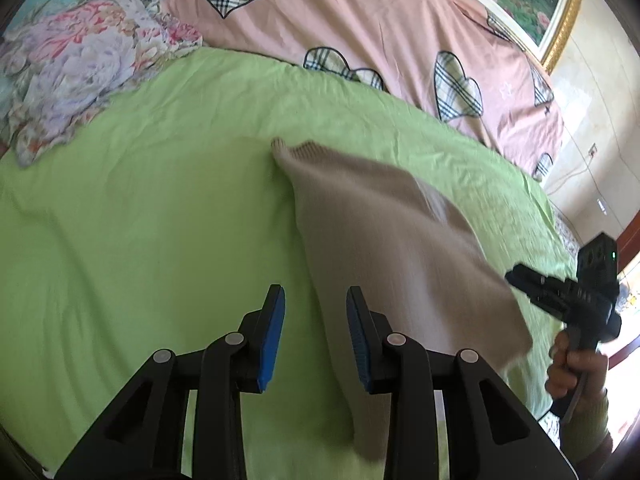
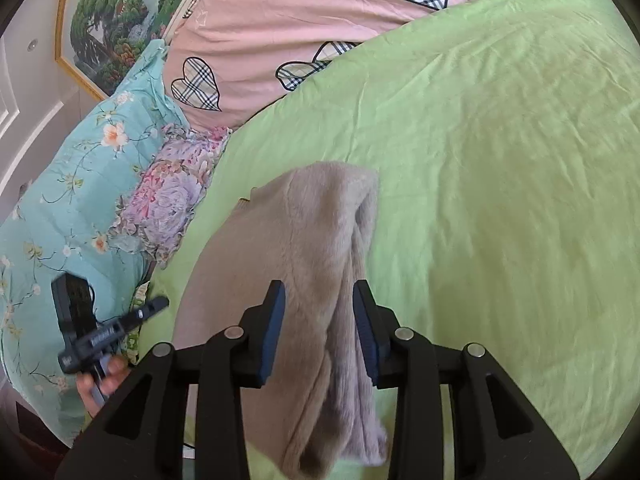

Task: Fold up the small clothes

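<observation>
One beige knit garment (image 1: 384, 216) lies mid-frame on the green bedsheet (image 1: 140, 220). Two tools: the left hand-held gripper (image 1: 316, 336) part open, gripping nothing; the right hand-held gripper (image 2: 320, 334) part open, the garment between its pads, contact unclear. Upper left sits one floral pillow (image 1: 76, 68); above, a pink heart-print quilt (image 1: 360, 28). The garment's near end is cut off and motion-blurred.

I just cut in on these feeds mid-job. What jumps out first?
A beige knit garment lies folded in the middle of a bright green sheet. The right gripper stands open over it; the left gripper is open at its edge. Behind them, a pink quilt with plaid hearts crosses the bed.
</observation>
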Action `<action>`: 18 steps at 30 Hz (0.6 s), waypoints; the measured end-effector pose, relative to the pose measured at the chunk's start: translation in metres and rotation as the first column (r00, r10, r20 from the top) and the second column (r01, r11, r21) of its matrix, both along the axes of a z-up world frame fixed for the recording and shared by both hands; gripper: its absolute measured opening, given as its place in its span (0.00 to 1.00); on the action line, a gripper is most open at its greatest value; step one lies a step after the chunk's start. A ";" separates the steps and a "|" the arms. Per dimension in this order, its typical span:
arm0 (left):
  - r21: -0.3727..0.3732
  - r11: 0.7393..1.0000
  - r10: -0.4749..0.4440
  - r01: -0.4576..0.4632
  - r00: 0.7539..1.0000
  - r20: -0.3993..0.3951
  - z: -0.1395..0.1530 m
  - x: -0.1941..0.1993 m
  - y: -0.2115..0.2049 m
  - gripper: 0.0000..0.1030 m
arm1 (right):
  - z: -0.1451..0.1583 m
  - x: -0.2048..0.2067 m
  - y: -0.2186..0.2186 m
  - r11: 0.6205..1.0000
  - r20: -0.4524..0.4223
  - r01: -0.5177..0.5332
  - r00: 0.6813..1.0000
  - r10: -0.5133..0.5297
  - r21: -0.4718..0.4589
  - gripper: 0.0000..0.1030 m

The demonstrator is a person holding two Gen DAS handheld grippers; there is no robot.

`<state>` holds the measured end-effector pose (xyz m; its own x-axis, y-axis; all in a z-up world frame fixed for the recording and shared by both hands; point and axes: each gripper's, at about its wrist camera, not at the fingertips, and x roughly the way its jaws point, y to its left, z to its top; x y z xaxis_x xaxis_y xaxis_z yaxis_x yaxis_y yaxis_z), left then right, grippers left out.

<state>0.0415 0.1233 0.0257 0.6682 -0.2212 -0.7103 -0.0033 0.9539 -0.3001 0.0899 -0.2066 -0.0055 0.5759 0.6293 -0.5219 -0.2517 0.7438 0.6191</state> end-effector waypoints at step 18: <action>0.088 0.988 -0.123 0.124 0.992 -0.015 -0.027 -0.101 -0.047 0.46 | -0.012 -0.071 0.000 0.995 0.021 -0.086 0.996 0.087 -0.057 0.40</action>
